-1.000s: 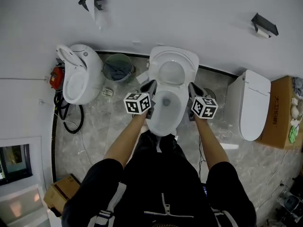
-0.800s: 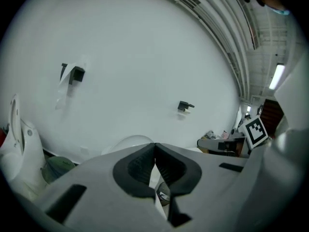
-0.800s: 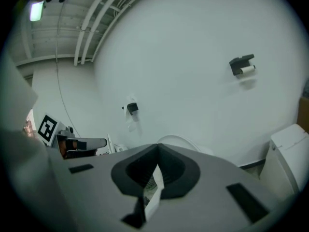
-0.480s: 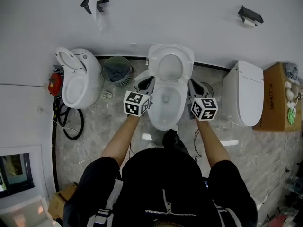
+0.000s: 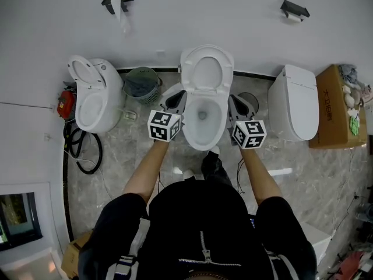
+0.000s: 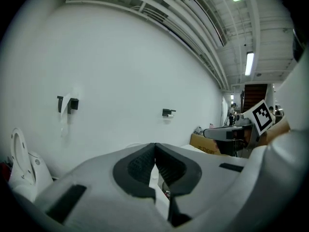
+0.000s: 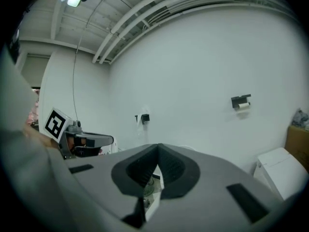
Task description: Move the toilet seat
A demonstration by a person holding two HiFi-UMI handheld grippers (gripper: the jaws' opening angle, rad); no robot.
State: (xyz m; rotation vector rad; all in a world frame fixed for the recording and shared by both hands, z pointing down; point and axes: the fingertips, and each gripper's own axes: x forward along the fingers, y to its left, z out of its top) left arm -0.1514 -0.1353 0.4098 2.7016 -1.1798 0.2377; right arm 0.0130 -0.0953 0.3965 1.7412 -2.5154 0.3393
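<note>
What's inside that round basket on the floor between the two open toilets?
The basket holds dark crumpled material, perhaps a bag or cloth; it is too small to tell which. It covers the basket's bottom, so anything beneath cannot be seen.

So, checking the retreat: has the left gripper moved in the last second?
Yes. The left gripper has drawn back toward the person along the toilet bowl.

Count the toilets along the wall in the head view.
3. Left toilet, lid raised; middle toilet, open; right toilet, lid shut. The person may hide others.
</note>
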